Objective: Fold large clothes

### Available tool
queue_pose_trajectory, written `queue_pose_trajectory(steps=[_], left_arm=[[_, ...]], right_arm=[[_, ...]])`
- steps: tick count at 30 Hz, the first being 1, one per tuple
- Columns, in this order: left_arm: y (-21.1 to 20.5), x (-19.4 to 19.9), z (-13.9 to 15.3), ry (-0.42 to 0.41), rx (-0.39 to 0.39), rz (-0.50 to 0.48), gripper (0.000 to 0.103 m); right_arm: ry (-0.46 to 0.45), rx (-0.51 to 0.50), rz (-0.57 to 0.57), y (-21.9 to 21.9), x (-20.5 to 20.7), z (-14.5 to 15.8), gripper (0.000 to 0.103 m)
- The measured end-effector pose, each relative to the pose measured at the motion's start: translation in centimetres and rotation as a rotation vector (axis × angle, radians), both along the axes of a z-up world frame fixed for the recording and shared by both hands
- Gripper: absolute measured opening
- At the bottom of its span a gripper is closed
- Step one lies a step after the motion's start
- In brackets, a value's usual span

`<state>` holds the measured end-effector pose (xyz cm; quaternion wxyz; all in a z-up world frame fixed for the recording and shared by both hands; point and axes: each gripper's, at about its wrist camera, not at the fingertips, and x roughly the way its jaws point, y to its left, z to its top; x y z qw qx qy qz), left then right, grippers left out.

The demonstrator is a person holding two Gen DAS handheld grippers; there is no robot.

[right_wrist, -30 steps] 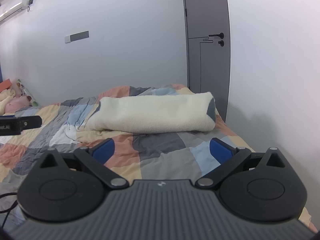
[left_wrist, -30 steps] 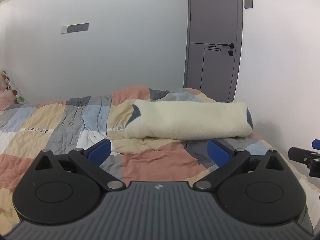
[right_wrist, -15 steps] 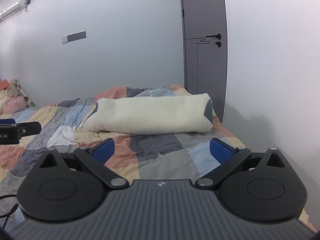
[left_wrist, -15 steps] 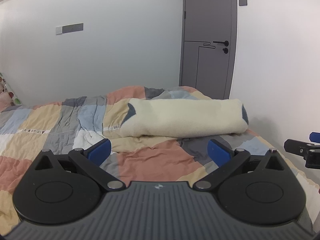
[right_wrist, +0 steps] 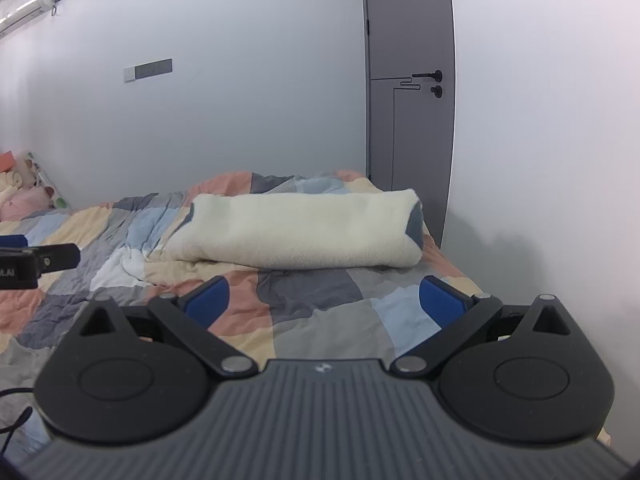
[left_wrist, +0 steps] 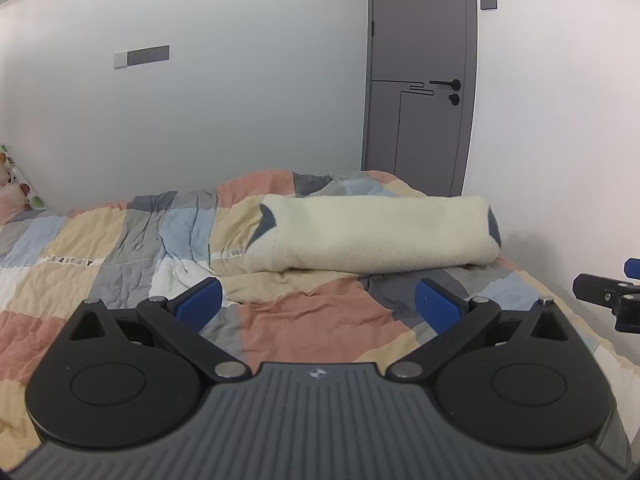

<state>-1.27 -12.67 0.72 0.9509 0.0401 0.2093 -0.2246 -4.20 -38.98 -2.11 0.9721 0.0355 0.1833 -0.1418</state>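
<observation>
Blue pads (left_wrist: 199, 304) sit wide apart on my left hand-held gripper (left_wrist: 318, 305), with nothing between them but the quilt below. My right hand-held gripper (right_wrist: 326, 300) is spread just as wide and empty too, its fingers (right_wrist: 442, 301) parted over grey and pale blue patches. Each one shows in the other's camera: the right hand-held gripper pokes in at the right edge of the left wrist view, and the left one juts in from the left edge of the right wrist view, so I read them as side by side and apart, both above the near part of the bed.

Under them lies the patchwork quilt (left_wrist: 312, 320), squares of salmon, beige, grey, light blue and white, rumpled in places. Farther on, across the quilt, rests the cream fleece garment (left_wrist: 372, 236), folded into a long thick bundle lying crosswise. Dark grey-blue fabric shows at both of its ends. In the right wrist view the same bundle (right_wrist: 300, 232) sits straight ahead, its right end near the bed's edge.

Behind it stands a grey door (left_wrist: 420, 80) with a black handle, beside a plain white wall (left_wrist: 240, 80) carrying a switch panel (left_wrist: 141, 56). At the far left I see soft toys (right_wrist: 20, 200) by the wall.
</observation>
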Motion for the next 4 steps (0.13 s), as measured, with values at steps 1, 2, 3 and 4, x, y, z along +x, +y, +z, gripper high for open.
queue_pose_trajectory(steps=[1, 2, 3, 4], left_arm=[[0.01, -0.07, 0.11, -0.002, 0.003, 0.002, 0.103], [0.09, -0.12, 0.25, -0.006, 0.003, 0.006, 0.103], [0.24, -0.22, 0.43, -0.012, -0.001, 0.013, 0.103], [0.36, -0.29, 0.57, -0.015, -0.005, 0.016, 0.103]], right_arm=[[0.001, -0.003, 0.002, 0.08, 0.02, 0.06, 0.103], [-0.001, -0.006, 0.004, 0.12, 0.00, 0.15, 0.103], [-0.004, -0.010, 0.005, 0.18, -0.06, 0.23, 0.103], [-0.008, -0.011, 0.006, 0.20, -0.10, 0.32, 0.103]])
